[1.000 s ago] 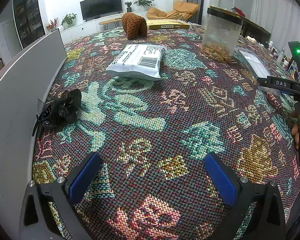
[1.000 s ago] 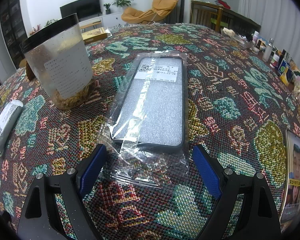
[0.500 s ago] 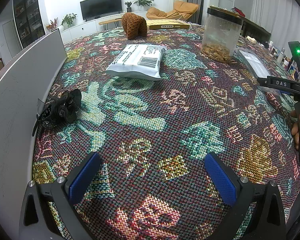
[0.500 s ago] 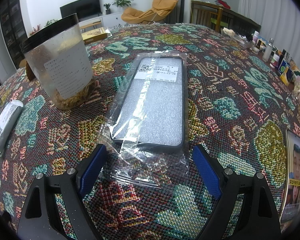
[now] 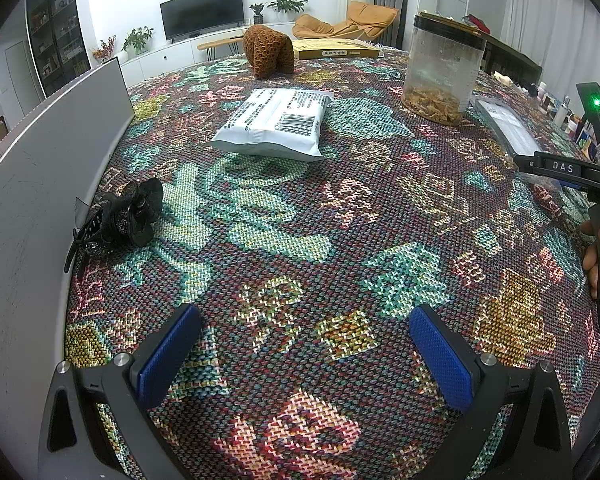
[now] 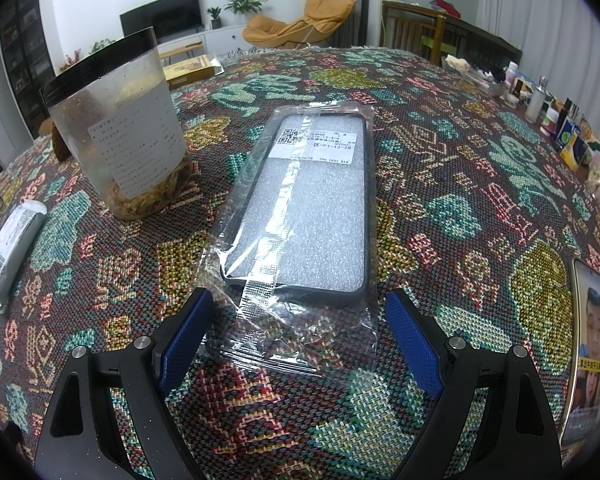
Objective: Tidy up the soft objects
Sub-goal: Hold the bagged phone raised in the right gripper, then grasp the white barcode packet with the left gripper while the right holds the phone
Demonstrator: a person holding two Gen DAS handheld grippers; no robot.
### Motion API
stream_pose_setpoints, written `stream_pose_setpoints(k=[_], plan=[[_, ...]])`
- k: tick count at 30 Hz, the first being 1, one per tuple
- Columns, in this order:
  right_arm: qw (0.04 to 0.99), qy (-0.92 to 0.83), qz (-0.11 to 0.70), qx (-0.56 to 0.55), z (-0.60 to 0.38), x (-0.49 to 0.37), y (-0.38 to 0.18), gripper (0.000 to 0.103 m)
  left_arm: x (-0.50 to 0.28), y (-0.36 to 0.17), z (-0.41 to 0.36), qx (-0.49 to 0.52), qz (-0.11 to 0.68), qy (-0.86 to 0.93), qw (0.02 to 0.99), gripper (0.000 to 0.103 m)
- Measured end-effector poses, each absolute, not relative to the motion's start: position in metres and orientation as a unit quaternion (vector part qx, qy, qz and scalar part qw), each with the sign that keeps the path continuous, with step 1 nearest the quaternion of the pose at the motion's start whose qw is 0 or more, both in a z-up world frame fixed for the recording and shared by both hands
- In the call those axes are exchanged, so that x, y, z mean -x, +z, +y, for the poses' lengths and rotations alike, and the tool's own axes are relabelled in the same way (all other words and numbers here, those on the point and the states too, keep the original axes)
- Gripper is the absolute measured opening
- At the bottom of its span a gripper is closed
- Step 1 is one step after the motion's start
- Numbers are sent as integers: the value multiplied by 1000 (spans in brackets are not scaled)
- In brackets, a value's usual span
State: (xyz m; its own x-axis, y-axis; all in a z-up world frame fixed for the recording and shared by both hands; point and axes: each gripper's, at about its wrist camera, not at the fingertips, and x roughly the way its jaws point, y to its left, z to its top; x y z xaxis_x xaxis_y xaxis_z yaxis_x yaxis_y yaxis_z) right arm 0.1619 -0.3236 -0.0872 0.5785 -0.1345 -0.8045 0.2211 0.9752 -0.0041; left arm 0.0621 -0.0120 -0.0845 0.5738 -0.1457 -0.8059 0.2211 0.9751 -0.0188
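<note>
The left gripper (image 5: 304,344) has its fingers spread wide, grasping nothing, above bare counter (image 5: 380,216) cloth. The right gripper (image 6: 300,332) is equally released, its fingers straddling the loose near end of the bagged phone case (image 6: 304,208). The white pouch (image 5: 274,122) lies farther off.

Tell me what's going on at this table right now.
A person holds a gripper in each hand over a patterned tablecloth, both open and empty. The right gripper hovers at the clear bag holding a phone case. The left gripper faces bare cloth, with a white pouch and black fabric bundle untouched.
</note>
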Motion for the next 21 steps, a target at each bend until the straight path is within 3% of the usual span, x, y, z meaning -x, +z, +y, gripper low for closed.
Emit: stream_pose_setpoints(k=[11,14,17,21], plan=[[887,-100,448,-49,-323,-162,-87,89,-66,-83,-13,-43,463,-105,879,103],[887,-101,448,-49,-324,-162,-87,90,-84,-71,-13,-17,501,-121,857,103],[886,-100,450,-46,-322,-162,-88,91,-106,-45,-9,17,487,-119,865,103],[876,-63,474,-54,-328,-170,-84,92,-155,-28,-14,1,504,-112,857,103]])
